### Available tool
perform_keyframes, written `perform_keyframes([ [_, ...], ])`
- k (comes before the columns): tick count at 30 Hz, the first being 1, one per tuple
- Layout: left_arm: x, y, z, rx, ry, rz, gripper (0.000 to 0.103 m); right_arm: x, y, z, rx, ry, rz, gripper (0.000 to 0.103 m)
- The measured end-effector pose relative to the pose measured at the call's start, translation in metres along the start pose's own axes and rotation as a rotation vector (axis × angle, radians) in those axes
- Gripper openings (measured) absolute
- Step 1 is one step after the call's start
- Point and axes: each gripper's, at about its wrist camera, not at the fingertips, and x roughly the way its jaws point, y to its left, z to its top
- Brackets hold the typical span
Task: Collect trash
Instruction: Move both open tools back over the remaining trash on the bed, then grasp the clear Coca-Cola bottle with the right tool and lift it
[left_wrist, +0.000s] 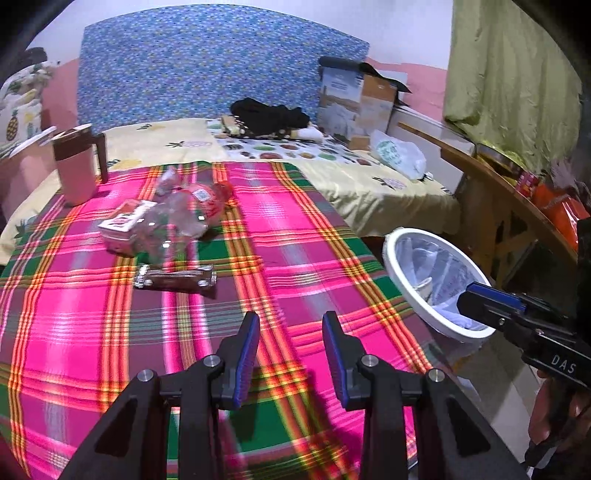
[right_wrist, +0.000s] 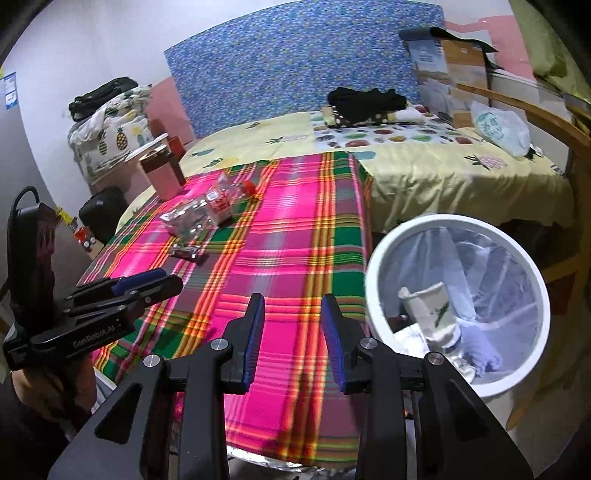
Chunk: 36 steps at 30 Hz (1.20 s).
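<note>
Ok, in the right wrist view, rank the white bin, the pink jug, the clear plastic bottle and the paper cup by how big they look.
1. White bin, though nearest the camera
2. Clear plastic bottle
3. Pink jug and paper cup: too alike to rank, and the cup sits nearer

Bright, motion-blurred, fisheye-warped edges

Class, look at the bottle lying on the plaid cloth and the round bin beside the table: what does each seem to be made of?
The bottle looks like thin clear plastic: see-through, glossy, crumpled, with a red cap. The bin seems to be smooth white plastic, judging by its even matte rim; it is lined with a translucent plastic bag that wrinkles and shines.
</note>
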Motion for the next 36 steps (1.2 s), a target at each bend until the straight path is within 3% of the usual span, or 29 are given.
perform_keyframes([
  [15,-0.007,0.056,0.007,-0.076,-0.004,0.114,0.035,0.028,0.031,0.015,-0.069,0.041,0.084,0.035],
  [17,-0.007,0.065,0.008,-0.088,-0.007,0.127,0.035,0.031,0.033,0.017,-0.074,0.048,0.098,0.055],
  [18,-0.007,0.068,0.009,-0.093,-0.008,0.131,0.035,0.033,0.035,0.018,-0.077,0.050,0.108,0.057],
  [21,-0.006,0.080,0.013,-0.107,-0.011,0.146,0.035,0.036,0.040,0.021,-0.080,0.053,0.119,0.057],
  [25,-0.003,0.094,0.019,-0.118,-0.019,0.164,0.043,0.043,0.043,0.026,-0.066,0.064,0.118,0.057],
  [36,0.004,0.124,0.026,-0.141,-0.024,0.185,0.043,0.067,0.069,0.038,-0.109,0.090,0.135,0.057],
])
